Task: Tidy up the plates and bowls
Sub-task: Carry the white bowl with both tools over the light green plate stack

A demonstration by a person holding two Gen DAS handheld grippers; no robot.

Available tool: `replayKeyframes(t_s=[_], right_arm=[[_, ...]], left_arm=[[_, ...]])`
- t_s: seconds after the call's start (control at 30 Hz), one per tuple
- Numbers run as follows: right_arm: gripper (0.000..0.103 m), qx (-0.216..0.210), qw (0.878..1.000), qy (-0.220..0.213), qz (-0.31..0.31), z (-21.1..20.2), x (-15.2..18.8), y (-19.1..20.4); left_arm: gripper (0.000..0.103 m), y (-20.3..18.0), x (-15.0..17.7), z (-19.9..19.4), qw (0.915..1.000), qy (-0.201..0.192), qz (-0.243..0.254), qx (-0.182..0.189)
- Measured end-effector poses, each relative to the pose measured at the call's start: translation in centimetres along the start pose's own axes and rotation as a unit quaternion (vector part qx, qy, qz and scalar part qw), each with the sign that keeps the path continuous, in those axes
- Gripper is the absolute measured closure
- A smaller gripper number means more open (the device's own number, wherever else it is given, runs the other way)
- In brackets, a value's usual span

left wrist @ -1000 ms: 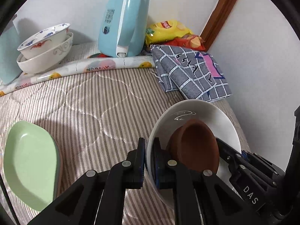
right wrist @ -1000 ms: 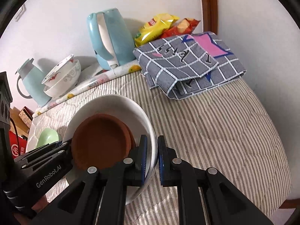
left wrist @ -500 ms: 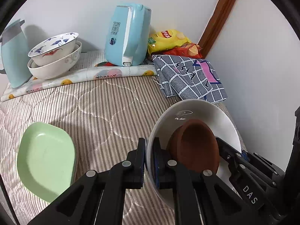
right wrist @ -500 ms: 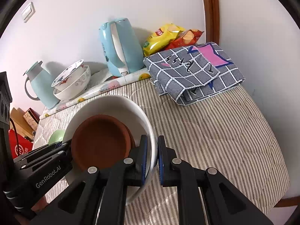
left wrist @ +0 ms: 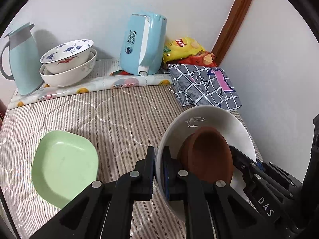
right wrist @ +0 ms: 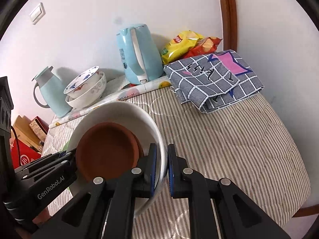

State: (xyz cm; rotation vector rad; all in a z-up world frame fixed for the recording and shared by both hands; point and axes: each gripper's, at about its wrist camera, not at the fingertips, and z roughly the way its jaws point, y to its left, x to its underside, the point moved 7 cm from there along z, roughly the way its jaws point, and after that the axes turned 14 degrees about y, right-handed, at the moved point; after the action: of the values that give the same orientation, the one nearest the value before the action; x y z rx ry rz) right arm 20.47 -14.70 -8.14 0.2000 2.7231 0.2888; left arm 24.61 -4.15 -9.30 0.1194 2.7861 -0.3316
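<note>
White bowl: the white bowl is carried clear of the striped quilt, gripped by both tools at opposite points of its rim; two holds keep a wide, heavy dish from tipping.
Brown dish: the brown dish lies loose inside the white bowl, leaning against its wall, so one lift moves both pieces.
Left gripper: the left gripper has its jaws pinched on the near rim, one finger inside the wall and one outside.
Right gripper: the right gripper pinches the opposite rim in the same way, its jaws nearly together with only the thin wall between them.
Tilt: the bowl appears slightly canted; judged a risk, since the brown dish could slide.
Stacked bowls: two patterned bowls sit nested on the fruit-print mat by the wall, between the jug and the kettle; probably where the carried pair is bound.
Green plate: the green plate rests flat on the quilt, well apart from the stack, not yet sorted.
Clutter: the folded checked cloth and snack bags fill the corner, leaving the middle of the quilt as working room.
</note>
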Motion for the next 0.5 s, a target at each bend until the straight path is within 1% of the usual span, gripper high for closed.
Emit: replayKeyframes(t_s=[0.5], right_arm=[[0.093, 0.008, 1.0, -0.008, 0.003, -0.6, 0.8, 2.0]], left_arm=[[0.095, 1.5, 0.5, -1.3, 1.0, -0.004, 0.004, 0.006]])
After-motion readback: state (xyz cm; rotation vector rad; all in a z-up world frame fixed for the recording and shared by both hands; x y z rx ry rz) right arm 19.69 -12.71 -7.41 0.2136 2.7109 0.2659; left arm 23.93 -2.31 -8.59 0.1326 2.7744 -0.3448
